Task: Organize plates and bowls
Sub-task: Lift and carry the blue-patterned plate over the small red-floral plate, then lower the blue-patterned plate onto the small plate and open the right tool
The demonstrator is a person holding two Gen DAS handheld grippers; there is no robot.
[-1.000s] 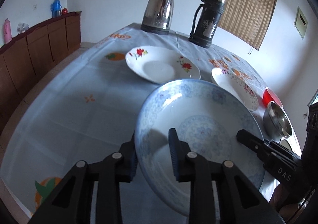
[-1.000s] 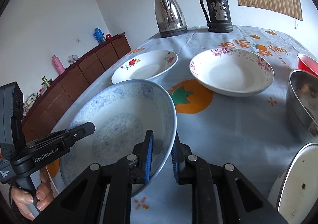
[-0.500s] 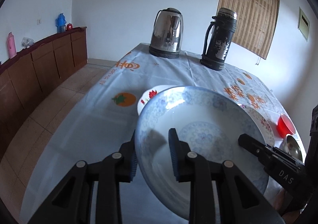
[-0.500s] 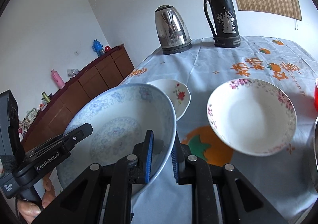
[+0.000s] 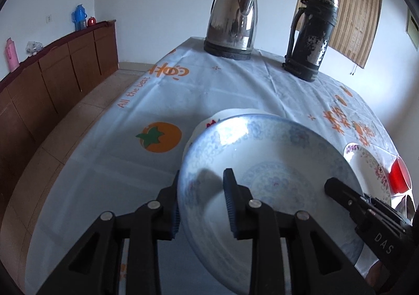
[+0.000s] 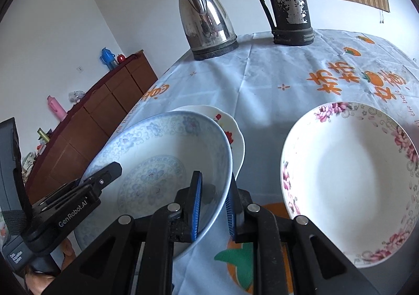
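A large blue-patterned bowl [image 5: 275, 177] [image 6: 157, 164] hangs tilted over the table, held by both grippers. My left gripper [image 5: 203, 179] has the bowl's left rim between its jaws; the pads still touch it while the jaws are opening slightly. My right gripper [image 6: 213, 177] is shut on the bowl's right rim. Directly beneath the bowl lies a white plate with red flowers [image 5: 209, 119] [image 6: 233, 124], mostly hidden. To the right sits a white plate with a pink floral rim [image 6: 348, 177] [image 5: 366, 161].
A steel kettle [image 5: 231, 20] and a black flask [image 5: 311, 35] stand at the table's far end. A red cup [image 5: 398, 174] and part of a metal bowl [image 5: 406, 203] are at the right edge. A wooden sideboard [image 5: 52, 72] runs along the left wall.
Both grippers have carried the blue bowl forward toward the kettle. It now hangs over the red-flowered plate, which was fully in view before.
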